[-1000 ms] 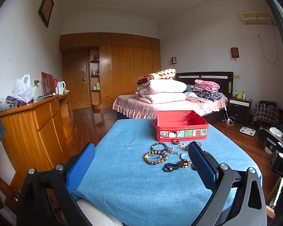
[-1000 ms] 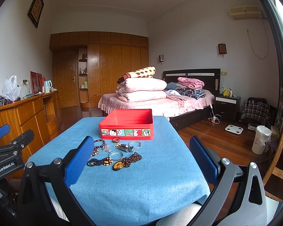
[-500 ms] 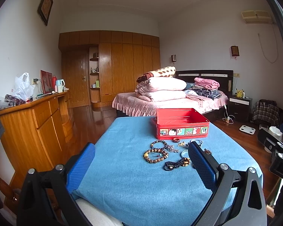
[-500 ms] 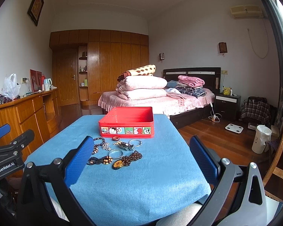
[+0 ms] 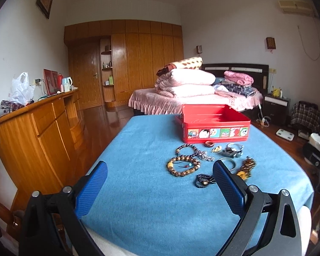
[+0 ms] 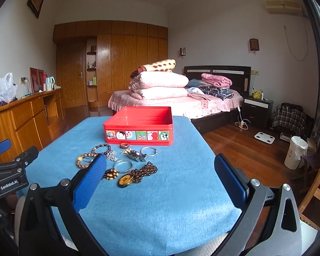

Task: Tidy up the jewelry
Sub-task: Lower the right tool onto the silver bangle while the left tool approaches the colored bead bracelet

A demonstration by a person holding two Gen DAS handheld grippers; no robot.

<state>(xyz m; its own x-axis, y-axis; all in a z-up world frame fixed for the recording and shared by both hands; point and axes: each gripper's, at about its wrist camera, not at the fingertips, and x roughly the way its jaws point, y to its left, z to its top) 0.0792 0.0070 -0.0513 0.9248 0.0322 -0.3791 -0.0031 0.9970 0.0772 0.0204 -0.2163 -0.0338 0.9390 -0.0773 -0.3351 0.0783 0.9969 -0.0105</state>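
Both grippers (image 5: 160, 188) (image 6: 160, 183) gape above jewelry (image 6: 121, 164) fronting red tin (image 6: 138, 125).

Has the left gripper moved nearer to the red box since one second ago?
Yes. The left gripper has moved forward: the red box and beads appear larger and nearer now.

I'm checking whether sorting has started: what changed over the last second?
Both grippers, left and right, eased forward toward the jewelry, so it and the red tin look nearer. Nothing was grasped or released. Both stay open and empty; every piece lies where it was on the blue cloth.
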